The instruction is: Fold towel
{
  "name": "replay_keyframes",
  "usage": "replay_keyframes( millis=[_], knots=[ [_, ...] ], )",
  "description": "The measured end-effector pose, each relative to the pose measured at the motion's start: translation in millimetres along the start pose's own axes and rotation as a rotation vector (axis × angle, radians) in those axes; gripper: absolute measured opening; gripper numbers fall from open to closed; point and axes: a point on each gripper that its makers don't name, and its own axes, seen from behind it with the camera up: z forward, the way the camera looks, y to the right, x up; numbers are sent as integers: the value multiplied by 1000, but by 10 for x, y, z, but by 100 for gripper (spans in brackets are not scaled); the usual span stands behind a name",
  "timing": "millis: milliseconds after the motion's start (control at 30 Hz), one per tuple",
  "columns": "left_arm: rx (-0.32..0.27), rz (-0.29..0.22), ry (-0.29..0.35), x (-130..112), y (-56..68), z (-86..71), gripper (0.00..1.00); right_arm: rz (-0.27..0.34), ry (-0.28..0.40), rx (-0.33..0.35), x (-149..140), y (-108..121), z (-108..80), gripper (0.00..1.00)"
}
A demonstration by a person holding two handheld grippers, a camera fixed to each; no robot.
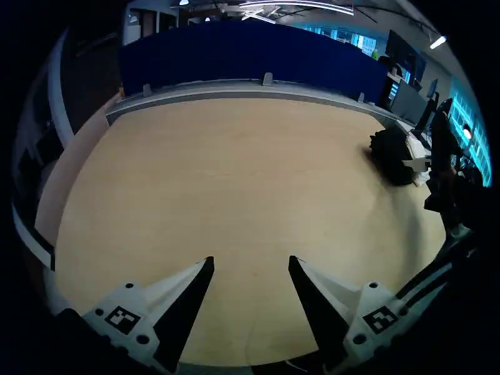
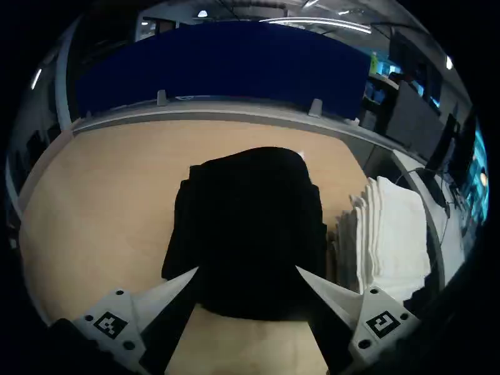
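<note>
Left gripper (image 1: 250,259): fingers spread wide, nothing between them. Bare table (image 1: 237,181) under and ahead of both tips. No contact with cloth.

Far ahead and off to the right of the left fingers, near the table's edge, is the black towel pile (image 1: 389,155), with white towels (image 1: 417,157) just beyond it. Too small there to make out folds.

Right gripper (image 2: 247,270): fingers also apart, not clamped. The black towel pile (image 2: 247,225) sits directly ahead. Its near edge fills the gap between the two tips and overlaps their inner sides. Cannot tell whether the tips touch it or hover above it.

The stack of white towels (image 2: 390,234), folded, lies right of the right-hand finger, just beside the black pile.

A blue partition (image 2: 219,69) runs along the table's far edge, well beyond both fingers.
</note>
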Motion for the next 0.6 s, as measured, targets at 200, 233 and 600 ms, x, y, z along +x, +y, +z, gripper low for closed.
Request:
replay_keyframes(
  millis=[200, 233, 600],
  knots=[
    [-1, -3, 0, 17, -10, 19, 88, -2, 32, -1, 193, -23, -96, 100],
    [-1, -5, 0, 19, -15, 21, 88, -3, 43, -1, 256, -22, -115, 100],
    [14, -17, -1, 15, -82, 37, 88, -8, 103, -6, 837, 18, 41, 100]
  ],
)
